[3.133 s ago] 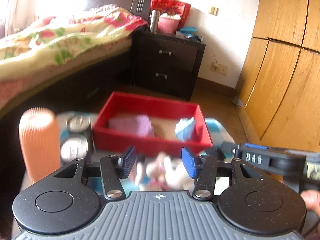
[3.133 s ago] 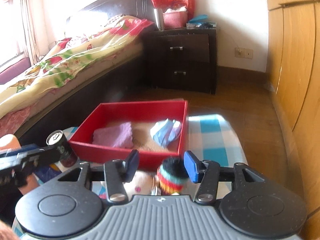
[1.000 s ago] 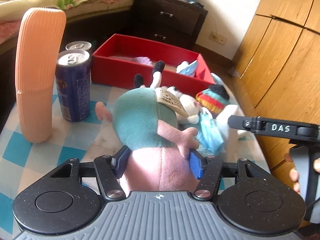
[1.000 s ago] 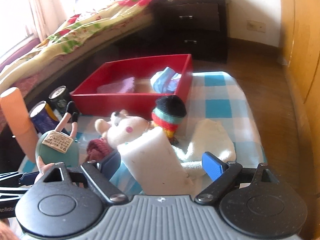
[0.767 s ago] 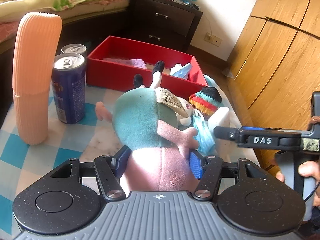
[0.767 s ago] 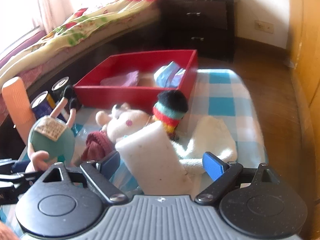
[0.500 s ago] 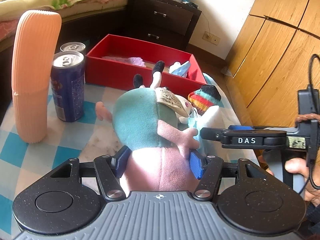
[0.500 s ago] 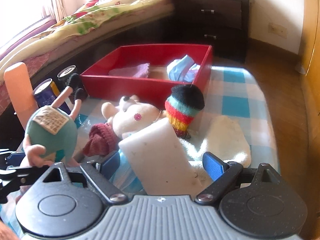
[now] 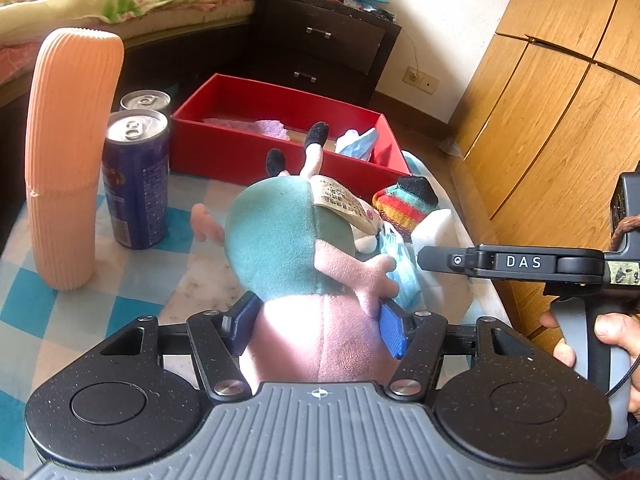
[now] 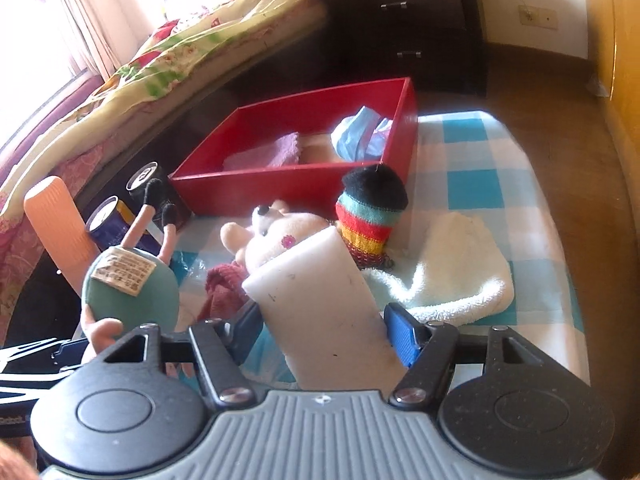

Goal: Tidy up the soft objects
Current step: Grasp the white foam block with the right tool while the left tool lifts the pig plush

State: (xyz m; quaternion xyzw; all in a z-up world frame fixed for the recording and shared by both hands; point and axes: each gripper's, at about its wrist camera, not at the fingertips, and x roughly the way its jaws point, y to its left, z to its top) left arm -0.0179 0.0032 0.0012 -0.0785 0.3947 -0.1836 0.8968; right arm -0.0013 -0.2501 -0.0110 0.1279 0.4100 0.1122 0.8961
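— On the checked tablecloth [image 10: 472,148], in front of the red box [image 10: 280,186], what did each tool hold?
— The left gripper [image 9: 316,326] pinched the pig plush [image 9: 288,248]. The right gripper's [image 10: 326,336] jaws had just been closing on the white foam block [image 10: 320,304], pads touching it.

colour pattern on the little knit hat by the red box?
Knit hat: black top, then teal, yellow and red stripes. Clearest in the right wrist view.

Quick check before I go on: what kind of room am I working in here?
Most likely a home bedroom: a bed with a floral quilt, a dark nightstand with drawers beside it, and wooden wardrobe doors along the right wall.
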